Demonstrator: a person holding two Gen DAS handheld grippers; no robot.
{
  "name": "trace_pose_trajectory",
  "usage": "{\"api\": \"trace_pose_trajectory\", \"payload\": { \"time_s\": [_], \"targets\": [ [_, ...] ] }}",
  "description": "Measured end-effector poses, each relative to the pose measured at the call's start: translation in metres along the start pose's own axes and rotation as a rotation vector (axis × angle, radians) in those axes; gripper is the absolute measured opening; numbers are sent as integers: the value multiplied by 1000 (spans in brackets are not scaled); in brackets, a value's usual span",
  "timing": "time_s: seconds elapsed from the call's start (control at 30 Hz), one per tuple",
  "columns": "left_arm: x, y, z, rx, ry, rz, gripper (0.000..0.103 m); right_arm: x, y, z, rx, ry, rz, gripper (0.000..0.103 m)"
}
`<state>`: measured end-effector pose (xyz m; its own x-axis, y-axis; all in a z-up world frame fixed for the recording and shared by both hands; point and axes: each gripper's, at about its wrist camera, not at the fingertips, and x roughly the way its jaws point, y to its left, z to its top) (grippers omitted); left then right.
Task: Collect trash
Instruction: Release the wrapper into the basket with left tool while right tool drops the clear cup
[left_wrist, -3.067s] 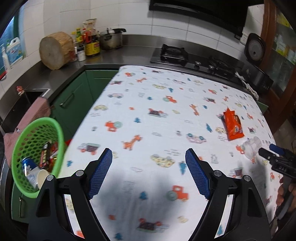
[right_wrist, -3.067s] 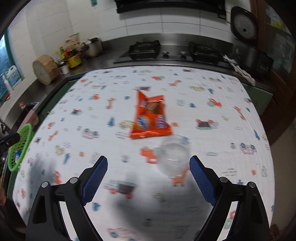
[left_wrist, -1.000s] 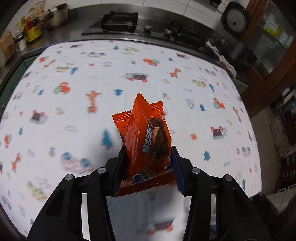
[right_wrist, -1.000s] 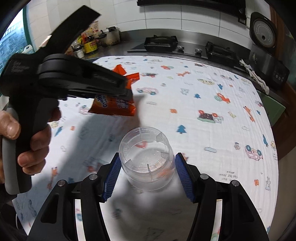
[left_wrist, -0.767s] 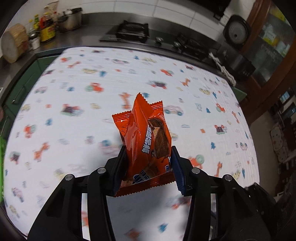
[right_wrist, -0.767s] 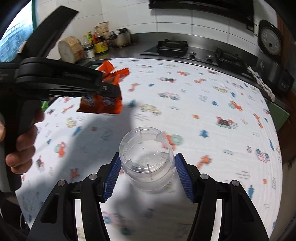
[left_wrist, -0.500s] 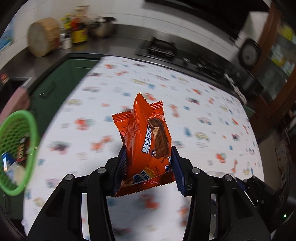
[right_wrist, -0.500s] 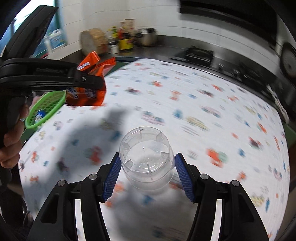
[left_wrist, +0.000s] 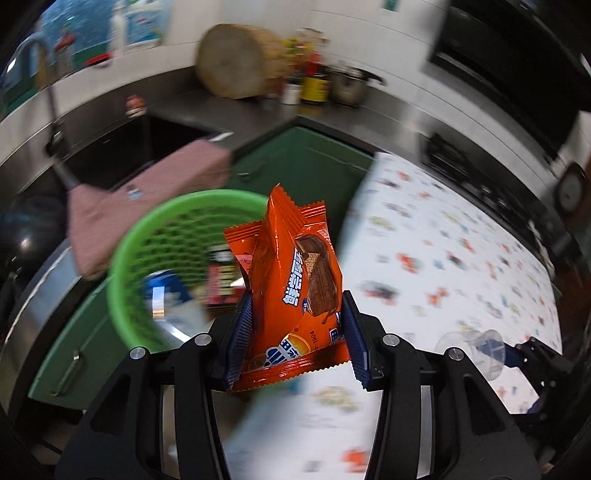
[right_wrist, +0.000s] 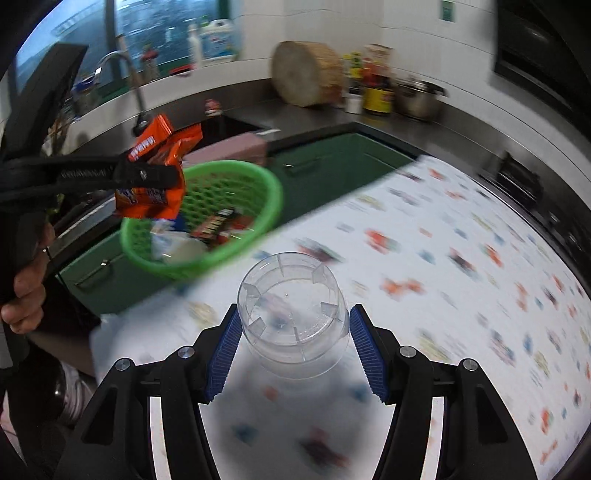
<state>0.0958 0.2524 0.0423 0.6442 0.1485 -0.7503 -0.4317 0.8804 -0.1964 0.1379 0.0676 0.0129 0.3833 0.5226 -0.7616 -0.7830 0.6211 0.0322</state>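
One orange snack wrapper (left_wrist: 295, 280) stands upright – long axis up – pinched in the left claw (left_wrist: 295, 332) above the near rim of the one green basket (left_wrist: 125, 266) off the worktop (right_wrist: 443, 258) edge, while the right claw (right_wrist: 295, 347) grips one clear cup (right_wrist: 291, 317), mouth forward, over the worktop.

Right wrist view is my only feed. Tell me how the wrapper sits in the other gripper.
Observer: The orange wrapper stands upright, pinched low down by the left gripper.
Operator: Report what lies behind it.
Observer: The green basket, holding a can and a dark packet.
Operator: Say how my cup looks from there.
Observer: The clear cup appears at the far right, sideways in the right gripper, over the patterned tablecloth.
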Motion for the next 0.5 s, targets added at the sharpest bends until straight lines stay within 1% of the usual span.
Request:
{"api": "trace_pose_trajectory", "payload": {
  "time_s": [0.13, 0.27, 0.33, 0.4, 0.5],
  "targets": [
    [4, 62, 1, -77, 3, 53, 47, 26, 43, 24, -40, 9, 41, 58],
    [12, 109, 1, -150, 19, 88, 47, 50, 77, 43, -67, 17, 75, 58],
    [15, 128, 0, -175, 21, 100, 47, 61, 88, 51, -72, 24, 85, 58],
    [19, 144, 0, -200, 25, 96, 47, 73, 97, 60, -73, 31, 88, 58],
    [23, 156, -1, -221, 35, 99, 47, 85, 101, 69, -64, 37, 95, 58]
  ]
}}
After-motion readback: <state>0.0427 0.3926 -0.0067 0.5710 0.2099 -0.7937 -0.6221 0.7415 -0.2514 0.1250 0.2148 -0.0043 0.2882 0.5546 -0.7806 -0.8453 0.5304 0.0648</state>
